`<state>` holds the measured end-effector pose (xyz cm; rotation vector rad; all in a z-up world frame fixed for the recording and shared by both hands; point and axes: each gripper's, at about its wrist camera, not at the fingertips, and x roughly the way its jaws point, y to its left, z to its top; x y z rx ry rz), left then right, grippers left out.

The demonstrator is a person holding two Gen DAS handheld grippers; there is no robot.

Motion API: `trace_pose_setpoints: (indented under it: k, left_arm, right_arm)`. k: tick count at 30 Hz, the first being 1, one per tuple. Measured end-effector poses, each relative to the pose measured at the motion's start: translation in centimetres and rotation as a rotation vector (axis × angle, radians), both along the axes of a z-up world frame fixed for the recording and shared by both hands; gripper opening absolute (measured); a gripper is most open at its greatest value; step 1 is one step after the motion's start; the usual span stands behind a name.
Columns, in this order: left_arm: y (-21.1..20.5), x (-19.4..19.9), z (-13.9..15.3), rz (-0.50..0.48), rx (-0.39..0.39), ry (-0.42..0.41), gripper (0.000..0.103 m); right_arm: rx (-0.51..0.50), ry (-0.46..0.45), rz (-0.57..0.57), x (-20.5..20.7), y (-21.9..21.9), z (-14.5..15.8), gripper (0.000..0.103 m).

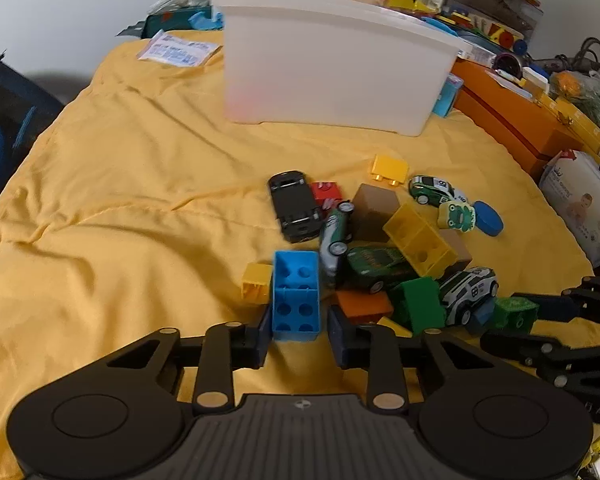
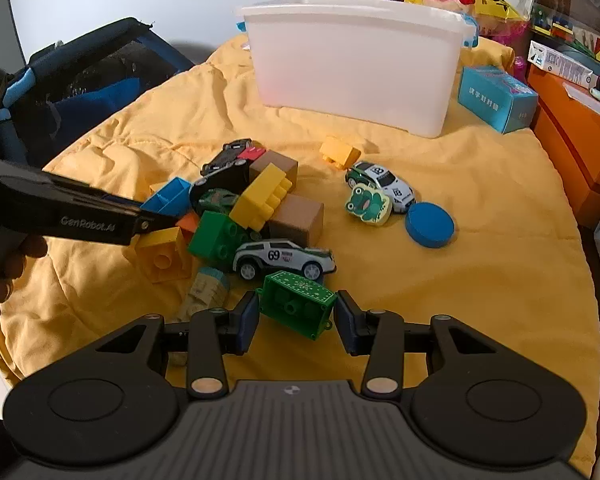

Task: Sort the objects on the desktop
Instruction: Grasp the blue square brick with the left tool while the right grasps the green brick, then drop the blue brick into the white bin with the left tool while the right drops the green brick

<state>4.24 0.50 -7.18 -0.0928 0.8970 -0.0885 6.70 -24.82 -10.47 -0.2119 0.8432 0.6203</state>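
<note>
Toys lie piled mid-cloth [image 1: 120, 200] before the white bin [image 1: 332, 68] as we straddle a blue brick [image 1: 296, 296] with our left gripper [image 1: 298, 332] and a green brick [image 2: 296, 304] with our right gripper [image 2: 296, 320], both spread wide.

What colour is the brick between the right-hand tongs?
Green, with a pale speckled pattern on its top face: the green brick shows best in the right wrist view.

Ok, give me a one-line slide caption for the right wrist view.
Right gripper open around a green toy chest at the edge of a pile of blocks and toy cars, white bin behind.
</note>
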Motion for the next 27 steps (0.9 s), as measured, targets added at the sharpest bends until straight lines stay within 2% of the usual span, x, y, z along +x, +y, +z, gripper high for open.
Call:
trace_pose_setpoints:
  k: [8,11,19,27]
  left_arm:
    - [0.1,0.5,0.3,-0.026,0.029,-0.02,0.027]
    - [0.1,0.3,1.2,-0.038,0.04,-0.052,0.027]
    - [0.5,0.5,3.7,-0.032,0.039,-0.121,0.027]
    - [2.1,3.9,8.5,0.021,0.047,-0.2,0.027]
  right_arm:
    - [-0.005,0.031,-0.021,0.3,0.0,-0.8,0.045]
    - [0.013,0.009,-0.011,0.2,-0.2,-0.2,0.045]
    - [0.056,-0.064,-0.032,0.6,-0.7,2.5,0.045]
    - [0.126,-0.177,-0.09,5.2,-0.7,7.2,0.045]
